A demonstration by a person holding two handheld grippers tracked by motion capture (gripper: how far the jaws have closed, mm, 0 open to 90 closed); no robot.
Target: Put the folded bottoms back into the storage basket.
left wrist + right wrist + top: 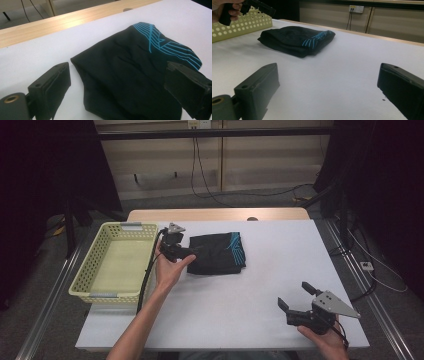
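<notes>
One folded black garment (pixel 218 253), soft matte fabric with a printed pattern of thin turquoise stripes at one end, lies flat on the white table (pixel 250 290) in its far-left quarter, just inside the pale wooden strip (pixel 215 214) that runs along the far edge. In the left gripper view its surface shows shallow creases and a rounded folded corner facing the camera. One rectangular basket (pixel 113 262) of pale yellow perforated plastic, with rounded corners and grey handle inserts at both short ends, stands at the table's left edge, just beside the garment.

Two hand-held grippers of black moulded plastic are present. The left gripper (pixel 186 251), held at the garment's left edge between garment and basket, has its jaws spread wide; in its own view the two blocky jaws straddle the near part of the cloth, one over bare table, the other over the fabric, and contact cannot be judged. The right gripper (pixel 296 296), topped by a grey triangular plate, sits near the table's near-right corner, well apart from the garment, jaws likewise spread and holding nothing.
</notes>
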